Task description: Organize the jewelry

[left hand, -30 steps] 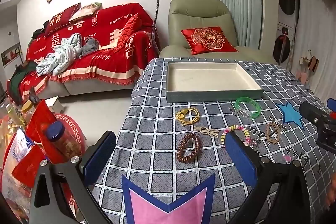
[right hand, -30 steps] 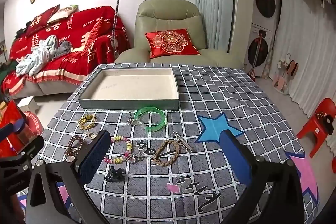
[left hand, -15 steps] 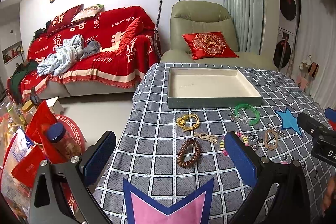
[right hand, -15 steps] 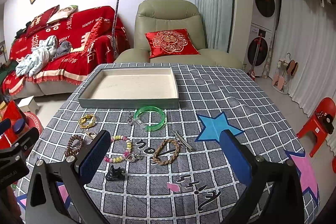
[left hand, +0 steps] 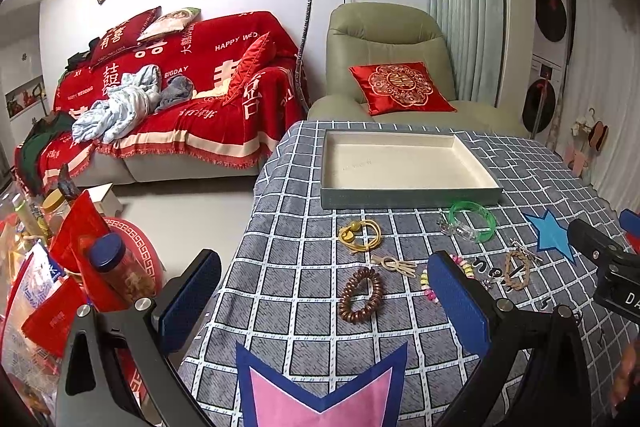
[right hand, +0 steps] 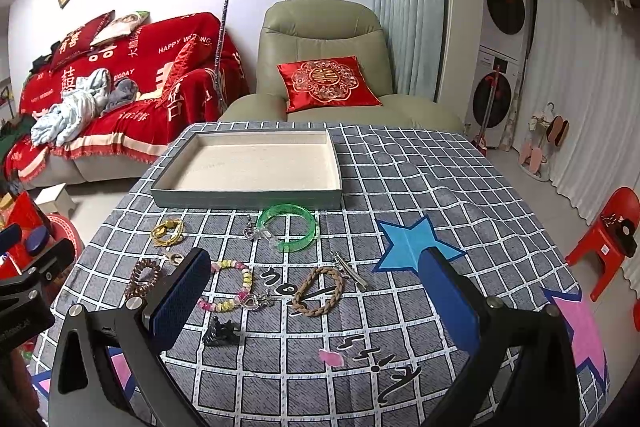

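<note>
Both tongs gape wide and hold nothing: left tongs (left hand: 324,299) at lower centre over the brown beaded bracelet (left hand: 360,295), right tongs (right hand: 316,299) over the braided tan bracelet (right hand: 318,291). At frame centre, jewelry lies on the checked grey surface (right hand: 400,171) below the shallow cream-lined tray (right hand: 248,195).

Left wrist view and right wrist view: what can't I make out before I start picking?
- Pastel bead bracelet: left wrist view, mostly hidden behind the left gripper's right finger.
- Brown bead bracelet: right wrist view, partly cut by the right gripper's left finger.
- Small black piece: too small to identify.
</note>
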The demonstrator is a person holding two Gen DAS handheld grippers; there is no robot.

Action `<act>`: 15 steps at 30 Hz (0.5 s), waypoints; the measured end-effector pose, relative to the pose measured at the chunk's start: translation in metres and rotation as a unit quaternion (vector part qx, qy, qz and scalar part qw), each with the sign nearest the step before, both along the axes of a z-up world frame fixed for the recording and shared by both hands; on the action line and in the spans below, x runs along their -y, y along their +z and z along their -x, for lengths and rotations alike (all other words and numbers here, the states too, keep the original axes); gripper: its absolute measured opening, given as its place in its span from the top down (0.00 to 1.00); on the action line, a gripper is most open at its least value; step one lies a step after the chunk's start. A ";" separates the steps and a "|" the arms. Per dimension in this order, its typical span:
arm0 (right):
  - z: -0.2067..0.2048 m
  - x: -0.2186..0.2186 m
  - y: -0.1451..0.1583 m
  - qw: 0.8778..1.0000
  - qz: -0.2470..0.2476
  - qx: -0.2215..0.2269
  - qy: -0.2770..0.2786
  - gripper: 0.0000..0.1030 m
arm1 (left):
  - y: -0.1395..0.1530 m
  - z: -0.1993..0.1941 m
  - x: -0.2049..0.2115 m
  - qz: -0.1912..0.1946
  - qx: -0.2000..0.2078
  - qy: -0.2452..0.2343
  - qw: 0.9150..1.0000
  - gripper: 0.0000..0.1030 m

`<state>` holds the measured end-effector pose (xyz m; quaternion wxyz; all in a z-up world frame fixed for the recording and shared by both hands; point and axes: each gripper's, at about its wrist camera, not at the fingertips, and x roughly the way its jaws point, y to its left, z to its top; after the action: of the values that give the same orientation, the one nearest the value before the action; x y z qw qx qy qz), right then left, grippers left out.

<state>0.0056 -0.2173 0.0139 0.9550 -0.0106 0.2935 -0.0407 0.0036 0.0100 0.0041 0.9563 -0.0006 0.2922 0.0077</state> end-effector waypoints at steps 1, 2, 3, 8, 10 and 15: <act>0.000 0.000 0.000 1.000 0.000 0.000 0.000 0.00 | 0.000 0.000 0.000 0.000 0.000 0.000 1.000 0.00; 0.000 0.000 0.000 1.000 0.000 0.000 0.000 0.00 | 0.000 0.000 0.000 0.000 0.000 0.001 1.000 0.00; 0.000 0.000 0.000 1.000 0.000 0.001 0.000 0.00 | 0.000 0.000 0.000 0.000 0.000 0.000 1.000 0.00; 0.000 -0.001 0.001 1.000 -0.001 0.002 0.002 0.00 | 0.000 -0.001 0.000 0.001 -0.001 0.000 1.000 0.00; 0.000 -0.001 0.002 1.000 -0.001 0.003 0.002 0.00 | 0.000 -0.001 0.000 0.001 -0.001 0.001 1.000 0.00; 0.000 -0.002 0.002 1.000 0.000 0.004 0.002 0.00 | 0.001 -0.002 0.001 0.001 -0.002 0.000 1.000 0.00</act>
<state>0.0059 -0.2156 0.0162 0.9561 -0.0108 0.2902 -0.0386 0.0060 0.0094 0.0046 0.9558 -0.0011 0.2939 0.0075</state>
